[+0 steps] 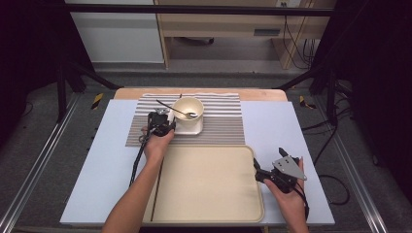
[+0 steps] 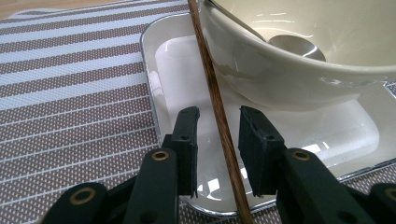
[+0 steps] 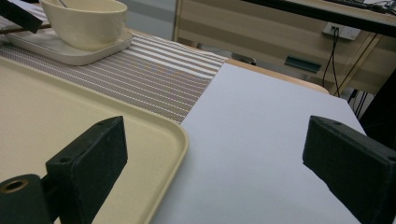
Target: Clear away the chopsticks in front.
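The left gripper (image 2: 217, 128) sits low over the white square plate (image 2: 159, 70) on the striped placemat (image 2: 70, 70) toward the far edge of the tabletop, its jaws narrowed around a thin wooden chopstick (image 2: 219, 116) but, as far as the left gripper view shows, not yet pressing on it: a sliver of gap remains on each side. The stick runs slantwise over the plate's rim and passes just beside the wall of the cream bowl (image 2: 289, 70), which stands on the plate with a metal spoon (image 2: 294, 44) lying inside it. The main risk is a poor pinch: the stick is slim and round, so off-centre pads could roll it out sideways or let it pivot and drop onto the plate. Because it lies so close to the bowl, a lift that swings its far end could knock the bowl, shift it on the glossy plate, or jolt the spoon. Pressing down too far could also tip the plate's edge. The right gripper (image 3: 215, 163) waits with its jaws spread wide and empty at the near right of the tabletop, beside the beige tray (image 3: 70, 121), well apart from all this, so it poses little hazard.
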Demonstrator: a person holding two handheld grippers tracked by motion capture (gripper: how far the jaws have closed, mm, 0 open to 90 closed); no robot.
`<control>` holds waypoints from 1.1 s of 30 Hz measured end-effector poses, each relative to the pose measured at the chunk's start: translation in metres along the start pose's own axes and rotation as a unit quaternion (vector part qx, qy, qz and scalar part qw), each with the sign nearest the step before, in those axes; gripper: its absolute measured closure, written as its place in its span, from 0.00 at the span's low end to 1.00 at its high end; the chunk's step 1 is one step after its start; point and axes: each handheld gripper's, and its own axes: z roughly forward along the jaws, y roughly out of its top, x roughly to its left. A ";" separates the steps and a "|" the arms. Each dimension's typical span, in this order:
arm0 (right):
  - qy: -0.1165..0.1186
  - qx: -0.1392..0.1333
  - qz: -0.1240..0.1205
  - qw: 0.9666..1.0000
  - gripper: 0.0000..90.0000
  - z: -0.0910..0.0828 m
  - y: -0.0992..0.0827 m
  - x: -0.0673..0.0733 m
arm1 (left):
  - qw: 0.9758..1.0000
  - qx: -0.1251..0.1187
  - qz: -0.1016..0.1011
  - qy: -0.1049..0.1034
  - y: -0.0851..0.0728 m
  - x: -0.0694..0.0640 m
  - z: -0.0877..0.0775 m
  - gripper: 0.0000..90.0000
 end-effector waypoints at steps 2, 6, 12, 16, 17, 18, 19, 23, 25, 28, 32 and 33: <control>0.000 0.000 0.000 1.000 0.07 0.000 0.000 0.000 | 1.000 0.001 -0.018 -0.010 0.001 0.000 0.000 0.76; 0.000 0.000 0.001 1.000 0.07 0.000 0.000 -0.001 | 1.000 0.005 -0.023 -0.010 0.001 0.001 0.001 0.77; 0.000 0.000 0.001 1.000 0.08 0.000 0.000 -0.001 | 0.999 0.006 -0.033 -0.015 0.001 0.002 0.002 0.81; 0.000 0.000 0.000 1.000 0.07 0.000 0.000 -0.001 | 0.999 0.003 -0.038 -0.015 0.002 0.001 0.003 0.83; 0.000 0.000 0.001 1.000 0.07 0.000 0.000 -0.001 | 0.999 0.003 -0.040 -0.016 0.002 0.000 0.003 0.83; 0.000 0.000 0.001 1.000 0.07 0.000 0.000 -0.001 | 0.999 0.003 -0.041 -0.016 0.002 0.000 0.003 0.84; 0.000 0.000 0.001 1.000 0.07 0.000 0.000 -0.001 | 0.999 0.004 -0.042 -0.015 0.002 0.000 0.004 0.84; 0.000 0.000 0.002 1.000 0.07 -0.001 0.000 -0.001 | 0.999 0.005 -0.044 -0.015 0.002 0.000 0.005 0.85; 0.000 0.000 0.002 1.000 0.07 -0.001 0.000 -0.001 | 0.999 0.004 -0.045 -0.013 0.001 -0.001 0.005 0.86; 0.000 0.000 0.001 1.000 0.07 0.000 0.000 -0.001 | 0.999 0.004 -0.047 -0.012 0.002 0.000 0.004 0.88; 0.000 0.000 0.001 1.000 0.07 0.000 0.000 -0.001 | 0.999 0.003 -0.046 -0.013 0.002 -0.001 0.005 0.88; 0.000 0.000 0.002 1.000 0.08 0.000 0.000 -0.001 | 0.999 0.003 -0.046 -0.012 0.002 -0.001 0.005 0.88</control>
